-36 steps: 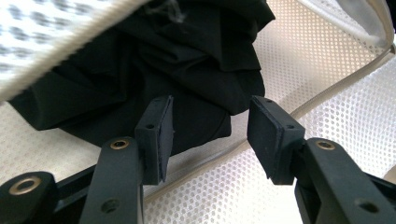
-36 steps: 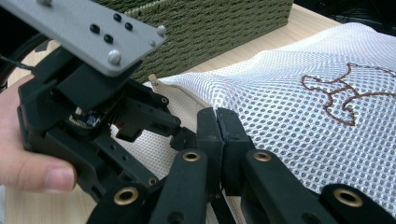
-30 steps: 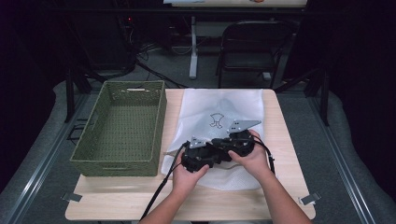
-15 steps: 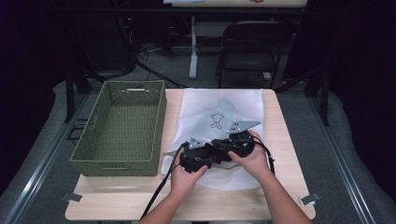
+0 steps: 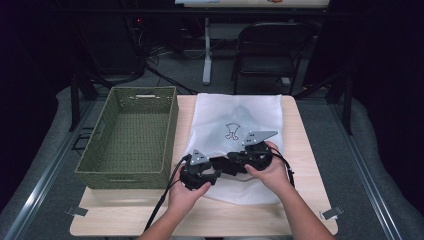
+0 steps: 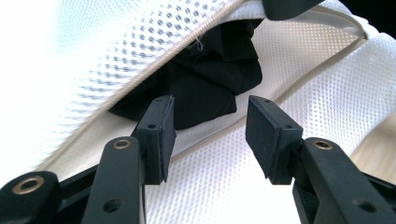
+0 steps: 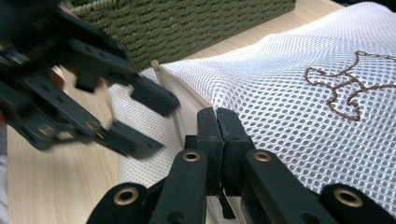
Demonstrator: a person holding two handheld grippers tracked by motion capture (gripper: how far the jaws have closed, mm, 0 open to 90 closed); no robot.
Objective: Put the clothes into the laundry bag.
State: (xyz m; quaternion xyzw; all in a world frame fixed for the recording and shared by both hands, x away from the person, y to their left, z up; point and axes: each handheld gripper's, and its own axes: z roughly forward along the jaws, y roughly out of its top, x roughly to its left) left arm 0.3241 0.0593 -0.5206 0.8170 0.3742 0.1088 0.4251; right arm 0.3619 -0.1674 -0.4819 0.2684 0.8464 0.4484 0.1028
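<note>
In the right gripper view, the right gripper (image 7: 218,122) sits at the bottom centre of the frame with its jaws pressed together, pinching the top layer of the white mesh laundry bag (image 7: 299,79) right at its corded edge. To its left in that view, the left gripper (image 7: 140,119) hangs blurred, jaws apart.

In its own view the left gripper (image 6: 208,133) stands half spread with nothing between the pads. Beyond them, in the upper middle of the frame, the mouth of the bag (image 6: 261,154) gapes and a dark garment (image 6: 205,88) shows inside.

In the high view the bag (image 5: 240,115) lies flat in the centre of the table (image 5: 300,220), with the green woven basket (image 5: 130,135) at its left.

The mesh looks light, limp and thin, so it should bunch and sag wherever it is lifted. The corded hem is probably the firmest place to grip. The cloth inside looks soft and crumpled; a pinch on a raised fold near the opening should hold it, though it may drag on the mesh.
</note>
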